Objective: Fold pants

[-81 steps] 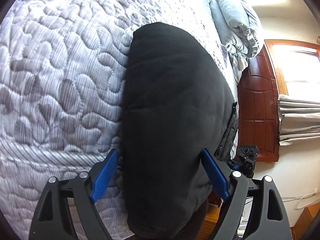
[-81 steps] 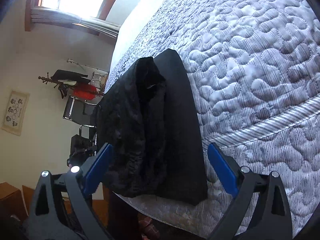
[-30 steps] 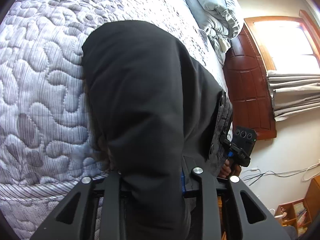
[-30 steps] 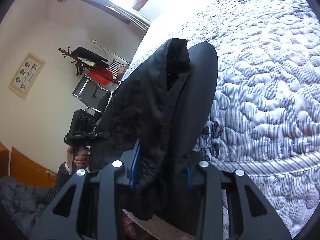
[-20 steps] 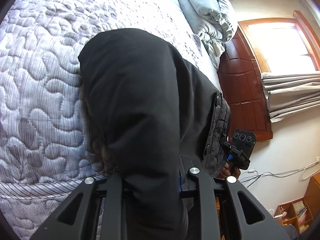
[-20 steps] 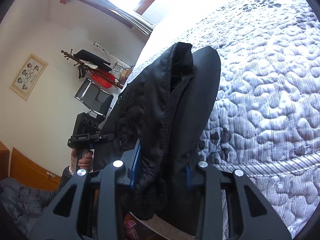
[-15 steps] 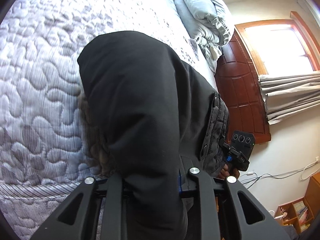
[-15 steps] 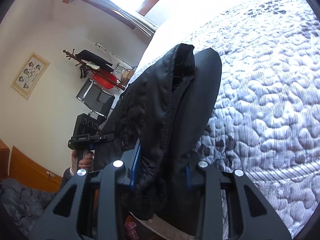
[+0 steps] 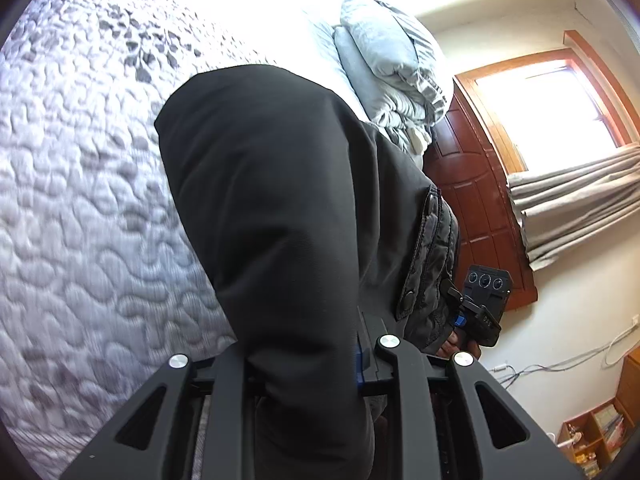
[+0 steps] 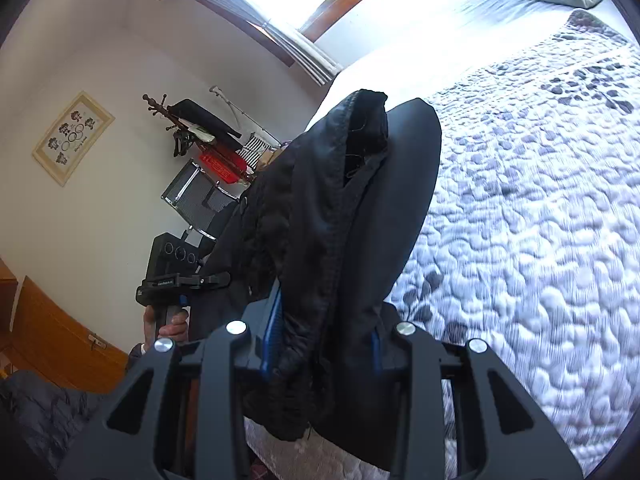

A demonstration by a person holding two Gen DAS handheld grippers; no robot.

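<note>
Both grippers clamped on the pants. Left gripper [image 9: 304,364] has the smooth folded end bunched between its fingers, right gripper [image 10: 324,344] pinches the waistband end. Pants [image 9: 280,200] run forward from each gripper, far fold against the quilt [image 9: 80,200], near edge held above it.

Risks:
- Right grip takes several layers, and some fabric hangs loose below the fingers. A lower layer could slip out mid-carry and the fold opens.
- If the two hands travel unevenly, the fold line skews and the edges won't line up.
- The far end may drag on the quilt rather than pivot, so the stack bunches up.
- Letting go before the edge is laid flat: thick padded fabric likely springs back.
</note>
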